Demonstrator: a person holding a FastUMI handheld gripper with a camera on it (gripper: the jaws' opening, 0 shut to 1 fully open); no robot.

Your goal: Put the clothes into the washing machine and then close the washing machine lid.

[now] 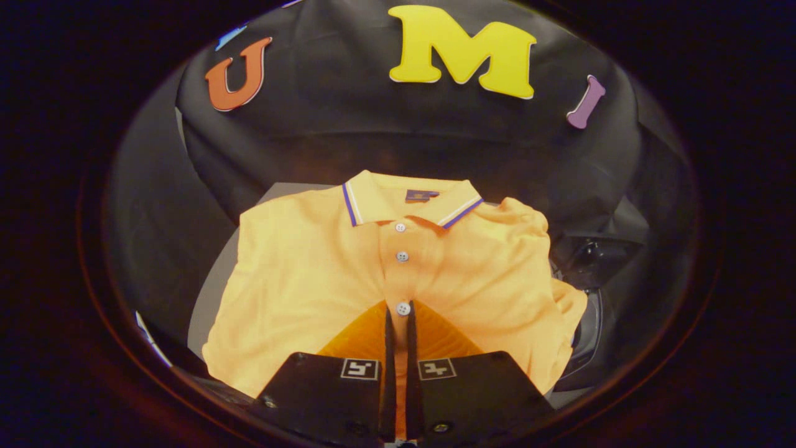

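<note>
An orange-yellow polo shirt [311, 280] with a blue-and-white trimmed collar lies spread, front up, on a grey surface [214, 280]. My gripper [399, 308] sits over the shirt's lower front. Its two fingers stand almost together at the button placket, their tips right by the lowest button [403, 308]. A thin strip of the shirt's cloth shows between them, and creases run in toward the tips. To the right of the shirt, a dark rounded machine part with a grey curved rim [591, 317] shows partly; the shirt's right sleeve hangs over it.
Black cloth forms the booth's wall behind and around the grey surface. A dark glossy piece [594, 255] sits beyond the shirt's right shoulder. A strip of the grey surface lies bare left of the shirt.
</note>
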